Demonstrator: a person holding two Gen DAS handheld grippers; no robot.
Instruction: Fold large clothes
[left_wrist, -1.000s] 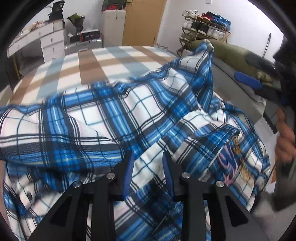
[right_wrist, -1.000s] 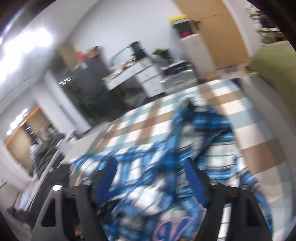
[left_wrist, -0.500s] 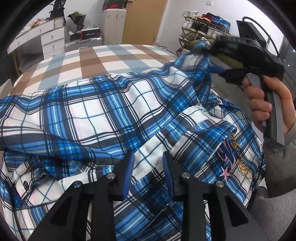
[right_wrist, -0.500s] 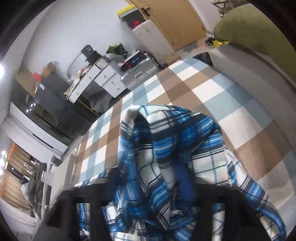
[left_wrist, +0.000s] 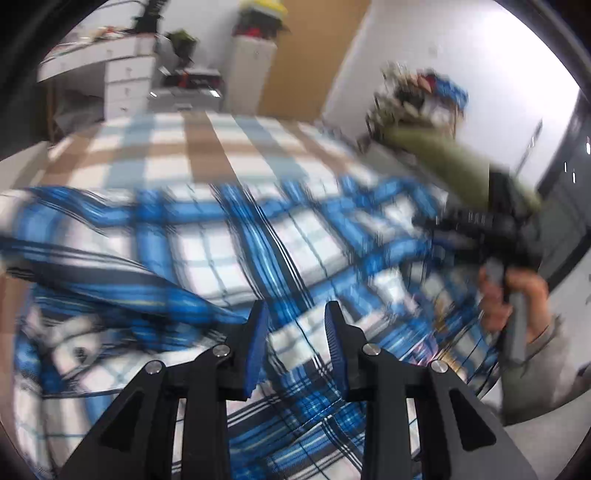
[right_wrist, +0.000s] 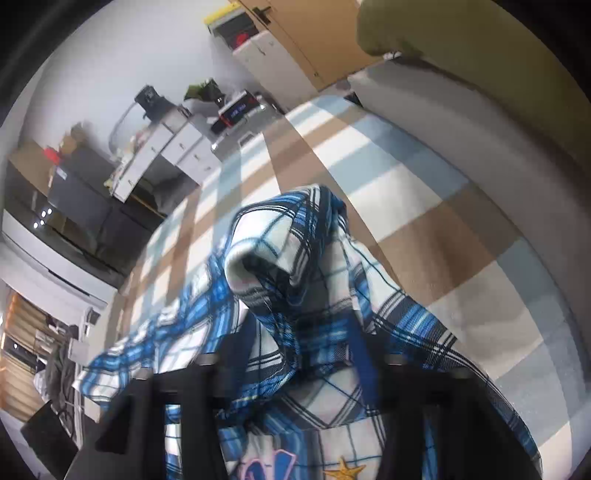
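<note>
A: Shirt (left_wrist: 229, 254) lies spread on the checked bed (left_wrist: 177, 147), beneath and ahead of both tools.

B: Left hand-held gripper (left_wrist: 295, 343)?

A: Jaws slightly apart, opening, cloth under them, not pinched.

B: Right hand-held gripper (right_wrist: 303, 354)?

A: Opening around a raised fold, probably letting it drop to lay it flat.

left gripper (left_wrist: 295, 345): pitched downward, jaws opening, narrow gap, pads not pressing.
right gripper (right_wrist: 306, 347): pitched downward, jaws opening, blurred.
right hand (left_wrist: 513, 295): fingers wrapped around its gripper's handle.
</note>
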